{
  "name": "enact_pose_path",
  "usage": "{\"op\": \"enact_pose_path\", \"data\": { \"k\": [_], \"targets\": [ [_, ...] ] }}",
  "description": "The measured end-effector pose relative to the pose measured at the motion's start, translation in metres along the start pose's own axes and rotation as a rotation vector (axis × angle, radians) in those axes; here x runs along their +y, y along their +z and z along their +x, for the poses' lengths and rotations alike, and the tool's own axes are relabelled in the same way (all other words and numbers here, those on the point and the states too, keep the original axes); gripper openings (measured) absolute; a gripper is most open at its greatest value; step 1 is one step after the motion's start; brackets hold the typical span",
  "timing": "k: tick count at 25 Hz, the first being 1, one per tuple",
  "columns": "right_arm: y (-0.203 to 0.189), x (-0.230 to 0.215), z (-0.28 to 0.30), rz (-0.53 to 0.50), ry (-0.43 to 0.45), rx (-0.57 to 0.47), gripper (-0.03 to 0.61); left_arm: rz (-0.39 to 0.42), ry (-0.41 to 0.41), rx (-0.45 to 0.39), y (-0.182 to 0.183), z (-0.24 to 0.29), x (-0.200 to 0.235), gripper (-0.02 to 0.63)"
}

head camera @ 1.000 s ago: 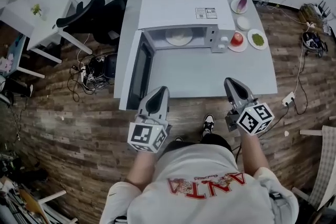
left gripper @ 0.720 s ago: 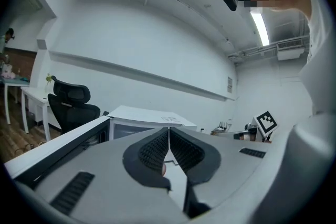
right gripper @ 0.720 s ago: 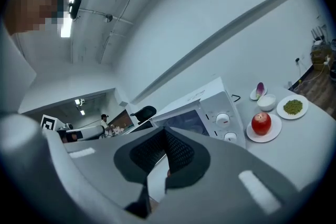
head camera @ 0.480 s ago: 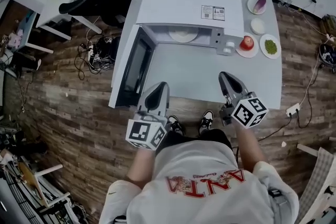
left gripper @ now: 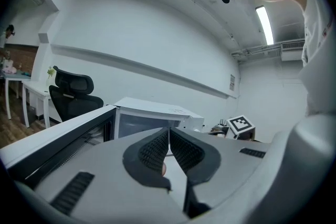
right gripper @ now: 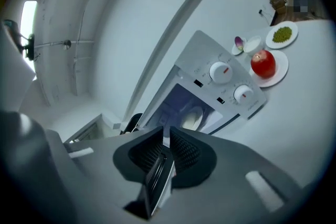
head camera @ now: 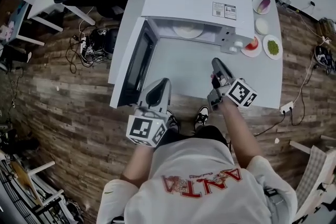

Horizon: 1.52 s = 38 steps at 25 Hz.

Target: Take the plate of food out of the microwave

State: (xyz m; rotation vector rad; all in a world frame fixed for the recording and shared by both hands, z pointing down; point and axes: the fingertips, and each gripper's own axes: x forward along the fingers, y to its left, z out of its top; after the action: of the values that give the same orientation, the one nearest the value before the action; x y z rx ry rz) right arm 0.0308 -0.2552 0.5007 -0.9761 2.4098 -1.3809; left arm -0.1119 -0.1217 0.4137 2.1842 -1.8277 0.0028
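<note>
1. Head view: The microwave [head camera: 194,0] sits on the table [head camera: 262,78] with its door [head camera: 137,63] swung wide open. The plate [head camera: 188,30] is still inside, on the floor of the oven. My right tongs [head camera: 216,64] have moved forward. A second ago they hung back by the table edge. Now they are out over the table and point at the open mouth of the oven. My left tongs [head camera: 159,83] have stayed low, near the table edge, just beside the door. I have also leaned in closer.

2. Left view: My left tongs [left gripper: 168,136] are closed, tips together, with nothing held. Past them I see the door [left gripper: 58,139] and the microwave [left gripper: 152,113].

3. Right view: My right tongs [right gripper: 167,136] are closed too, and they grip nothing. The plate [right gripper: 193,118] shows just past the tips, inside the oven. An apple [right gripper: 263,63] sits on a dish off to the side and is not in my way.

4. What it means: I think the reach has begun. The tongs are not at the plate yet, and I must open the right ones before I can take the rim.
</note>
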Motion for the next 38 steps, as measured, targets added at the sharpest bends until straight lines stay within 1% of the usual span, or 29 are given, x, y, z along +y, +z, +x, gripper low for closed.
{"op": "enact_pose_path", "data": {
  "k": [2, 4, 5, 10, 13, 17, 22, 28, 33, 35, 36, 38],
  "targets": [
    [-0.007, -0.009, 0.021, 0.068, -0.012, -0.018, 0.023, -0.005, -0.006, 0.007, -0.003, 0.000, 0.005, 0.017],
    [-0.014, -0.018, 0.042, 0.149, -0.016, -0.021, 0.073, -0.012, -0.014, 0.015, -0.006, 0.000, 0.008, 0.017],
    [-0.017, -0.022, 0.052, 0.188, -0.016, -0.022, 0.081, -0.015, -0.019, 0.019, -0.007, 0.001, 0.009, 0.017],
    [-0.026, -0.047, 0.095, 0.355, -0.014, -0.049, 0.101, -0.015, -0.036, 0.047, -0.015, 0.006, 0.015, 0.017],
    [-0.031, -0.063, 0.113, 0.428, -0.035, -0.068, 0.100, -0.021, -0.035, 0.058, -0.020, 0.011, 0.020, 0.017],
    [-0.037, -0.076, 0.134, 0.468, -0.072, -0.083, 0.100, -0.047, -0.032, 0.066, -0.023, 0.022, 0.026, 0.017],
    [-0.041, -0.095, 0.150, 0.508, -0.113, -0.091, 0.100, -0.058, -0.020, 0.076, -0.022, 0.029, 0.033, 0.017],
    [-0.043, -0.109, 0.163, 0.548, -0.123, -0.100, 0.100, -0.052, 0.003, 0.085, -0.026, 0.032, 0.041, 0.017],
    [-0.040, -0.114, 0.170, 0.572, -0.124, -0.104, 0.086, -0.059, 0.010, 0.100, -0.033, 0.032, 0.041, 0.017],
    [-0.040, -0.117, 0.172, 0.581, -0.132, -0.102, 0.069, -0.054, 0.018, 0.100, -0.033, 0.032, 0.042, 0.017],
    [-0.040, -0.118, 0.172, 0.583, -0.137, -0.099, 0.051, -0.052, 0.022, 0.100, -0.032, 0.032, 0.044, 0.017],
    [-0.040, -0.118, 0.173, 0.587, -0.138, -0.094, 0.044, -0.050, 0.030, 0.099, -0.028, 0.033, 0.047, 0.017]
  ]
}}
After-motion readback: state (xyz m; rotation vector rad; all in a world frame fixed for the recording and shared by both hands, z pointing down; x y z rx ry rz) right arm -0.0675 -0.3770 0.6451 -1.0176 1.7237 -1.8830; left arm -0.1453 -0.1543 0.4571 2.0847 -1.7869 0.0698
